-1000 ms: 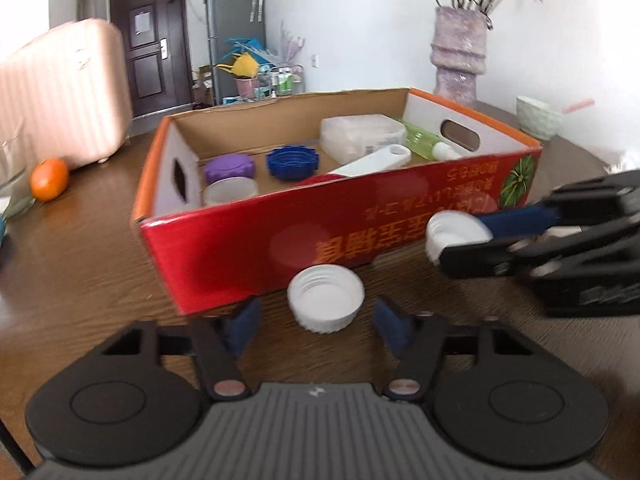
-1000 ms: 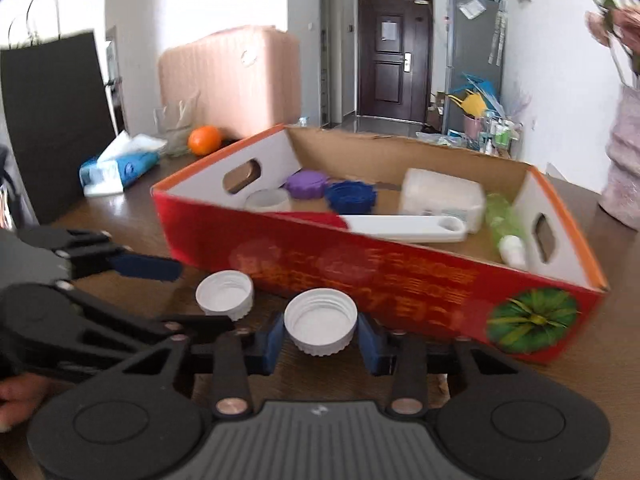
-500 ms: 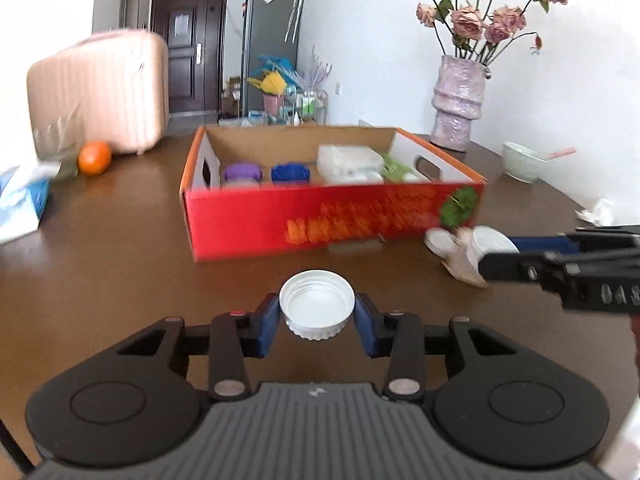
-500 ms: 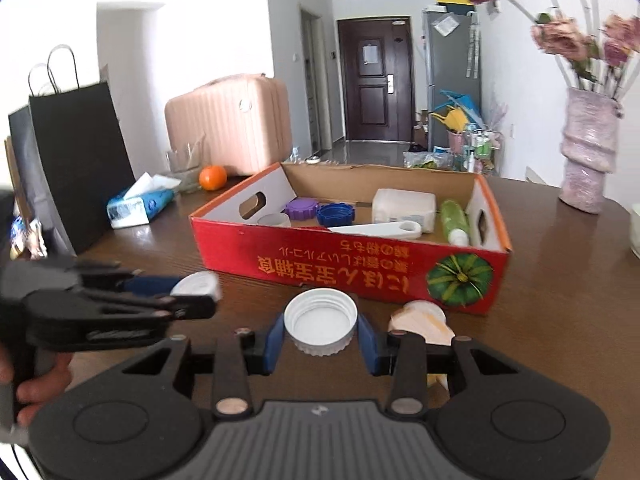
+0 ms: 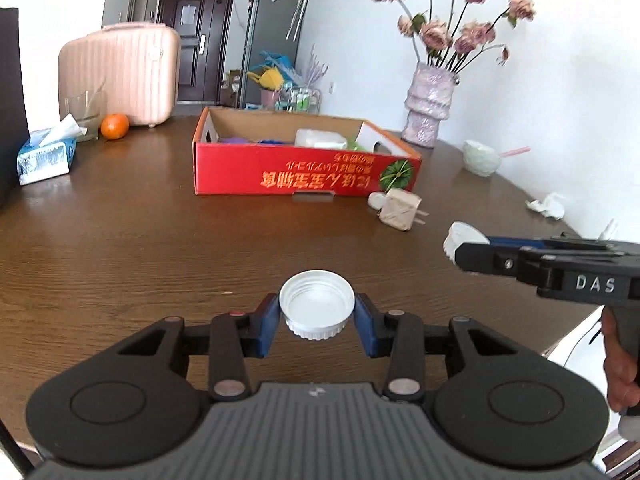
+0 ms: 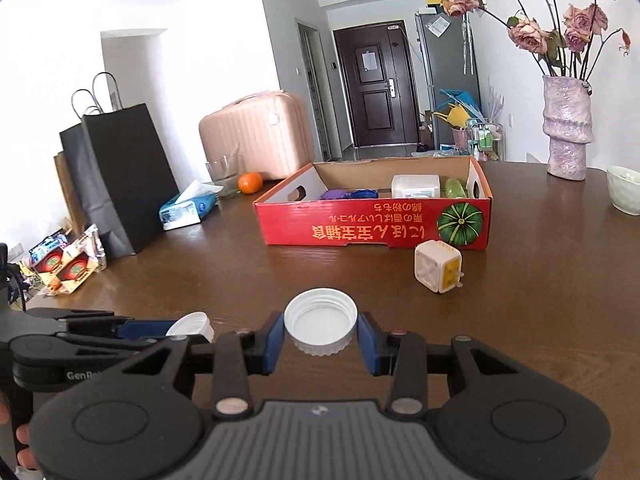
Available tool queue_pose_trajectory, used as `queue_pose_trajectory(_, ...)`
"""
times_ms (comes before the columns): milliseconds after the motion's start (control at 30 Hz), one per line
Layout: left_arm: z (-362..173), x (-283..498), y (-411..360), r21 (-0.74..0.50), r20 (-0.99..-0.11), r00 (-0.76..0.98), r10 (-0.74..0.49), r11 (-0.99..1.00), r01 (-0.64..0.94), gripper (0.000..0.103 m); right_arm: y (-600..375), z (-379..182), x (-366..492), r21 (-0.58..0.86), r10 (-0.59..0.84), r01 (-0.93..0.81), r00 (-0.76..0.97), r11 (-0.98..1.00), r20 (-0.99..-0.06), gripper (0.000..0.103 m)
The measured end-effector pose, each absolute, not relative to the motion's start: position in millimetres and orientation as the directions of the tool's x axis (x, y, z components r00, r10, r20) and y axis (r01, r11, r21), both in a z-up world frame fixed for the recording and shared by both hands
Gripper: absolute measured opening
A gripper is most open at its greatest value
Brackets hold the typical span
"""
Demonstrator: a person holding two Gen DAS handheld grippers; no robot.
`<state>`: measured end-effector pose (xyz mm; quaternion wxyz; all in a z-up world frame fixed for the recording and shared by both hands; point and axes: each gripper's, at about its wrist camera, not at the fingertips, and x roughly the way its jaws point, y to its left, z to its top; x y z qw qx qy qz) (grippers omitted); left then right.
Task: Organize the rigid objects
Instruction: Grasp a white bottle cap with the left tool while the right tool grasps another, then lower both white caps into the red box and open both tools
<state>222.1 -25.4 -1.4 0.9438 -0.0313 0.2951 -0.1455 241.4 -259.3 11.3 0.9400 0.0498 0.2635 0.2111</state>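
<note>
A white bottle cap (image 5: 317, 310) sits clamped between the left gripper's (image 5: 316, 322) blue pads; the right gripper (image 6: 320, 334) likewise grips its own white screw cap (image 6: 320, 326). Ahead of both, well apart, stands the red cardboard box (image 5: 304, 178), a beige plug adapter (image 6: 437, 266) just before it.

Both claws have drawn back from the red box (image 5: 306, 172) toward the counter's (image 5: 140, 240) near edge. The left claw (image 5: 316, 318), open around its white cap (image 5: 317, 310) 1 second ago, now clamps it. The right claw (image 6: 320, 338) has carried its own cap (image 6: 320, 326) away too.
</note>
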Motion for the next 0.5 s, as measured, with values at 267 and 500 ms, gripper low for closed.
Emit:
queue_pose_trajectory(267, 6, 214, -29, -0.138, -0.527, 0.799, -0.289, 0.957, 0.255, 0.041, -265, 17, 229, 0.203, 0.412, -0.359, 0.789, 0.911, -0.455, 0.039)
queue_pose_trajectory(500, 14, 239, -31, -0.116, -0.504, 0.814, -0.289, 0.956, 0.269, 0.041, -265, 18, 249, 0.209, 0.421, -0.366, 0.782, 0.907, -0.460, 0.039)
